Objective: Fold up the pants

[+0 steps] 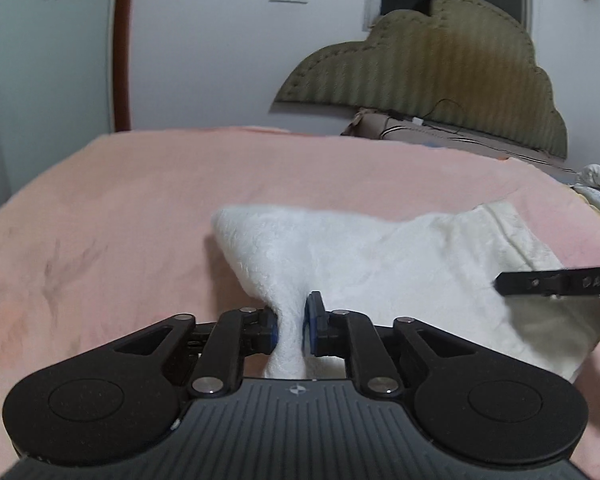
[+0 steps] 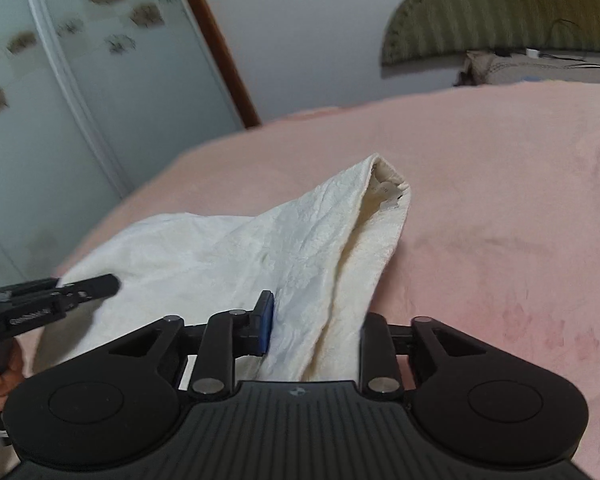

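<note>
White fleecy pants [image 1: 364,264] lie partly lifted over a pink bedspread [image 1: 120,208]. My left gripper [image 1: 291,330] is shut on a pinched fold of the pants at their near left edge. In the right wrist view the pants [image 2: 260,248] run up to a raised waistband end with a label [image 2: 388,184]. My right gripper [image 2: 314,330] is shut on a thick bunch of the pants; its right finger is hidden behind the cloth. Each gripper shows at the edge of the other's view: the right one [image 1: 556,282], the left one [image 2: 52,300].
An olive padded headboard [image 1: 440,76] and a brown pillow [image 1: 384,126] with a cable stand at the far side of the bed. White folded cloth [image 1: 598,188] lies at the right edge. A frosted wardrobe door [image 2: 60,80] is on the left.
</note>
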`<state>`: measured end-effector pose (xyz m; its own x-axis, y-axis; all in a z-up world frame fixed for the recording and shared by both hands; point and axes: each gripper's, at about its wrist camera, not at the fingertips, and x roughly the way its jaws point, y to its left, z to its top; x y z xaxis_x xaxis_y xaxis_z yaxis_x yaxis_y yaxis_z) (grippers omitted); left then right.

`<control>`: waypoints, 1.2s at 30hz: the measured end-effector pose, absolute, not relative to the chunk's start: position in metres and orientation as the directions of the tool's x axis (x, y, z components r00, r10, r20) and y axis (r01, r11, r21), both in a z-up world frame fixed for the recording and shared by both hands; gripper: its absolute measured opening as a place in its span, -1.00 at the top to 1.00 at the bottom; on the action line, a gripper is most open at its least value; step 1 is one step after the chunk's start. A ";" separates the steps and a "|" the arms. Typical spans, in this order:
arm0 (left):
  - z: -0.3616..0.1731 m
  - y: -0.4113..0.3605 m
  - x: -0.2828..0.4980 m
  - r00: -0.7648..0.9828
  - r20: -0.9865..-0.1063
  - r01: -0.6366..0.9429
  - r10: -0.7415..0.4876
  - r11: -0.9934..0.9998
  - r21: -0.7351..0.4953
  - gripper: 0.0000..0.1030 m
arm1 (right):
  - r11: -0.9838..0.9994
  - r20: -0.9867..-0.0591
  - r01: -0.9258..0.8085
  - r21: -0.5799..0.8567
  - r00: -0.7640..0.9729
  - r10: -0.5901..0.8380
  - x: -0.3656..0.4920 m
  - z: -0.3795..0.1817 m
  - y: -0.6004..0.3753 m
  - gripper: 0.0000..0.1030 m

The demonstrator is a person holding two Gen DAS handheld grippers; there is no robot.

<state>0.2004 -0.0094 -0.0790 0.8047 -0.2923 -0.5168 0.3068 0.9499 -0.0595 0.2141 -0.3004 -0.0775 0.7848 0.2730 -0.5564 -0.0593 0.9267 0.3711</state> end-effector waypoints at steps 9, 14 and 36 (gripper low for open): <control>-0.073 -0.007 0.189 0.824 -0.527 0.219 -0.207 0.975 -0.041 -0.03 | 0.897 -0.542 0.048 0.439 0.810 0.222 0.176 -0.079 -0.326 0.05; -0.074 -0.008 0.182 0.829 -0.533 0.188 -0.167 0.982 -0.016 -0.21 | 0.985 -0.466 0.016 0.172 0.882 0.067 0.146 -0.048 -0.283 0.05; -0.074 0.006 0.130 0.861 -0.507 0.063 0.030 0.984 0.165 -0.79 | 0.992 -0.569 -0.123 -0.020 0.817 0.090 0.120 -0.068 -0.232 0.06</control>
<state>0.1300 0.0059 -0.0742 0.8611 0.0303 -0.5075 0.0627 0.9843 0.1653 0.1201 -0.2316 -0.0681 0.8173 0.0899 -0.5691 -0.1234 0.9921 -0.0205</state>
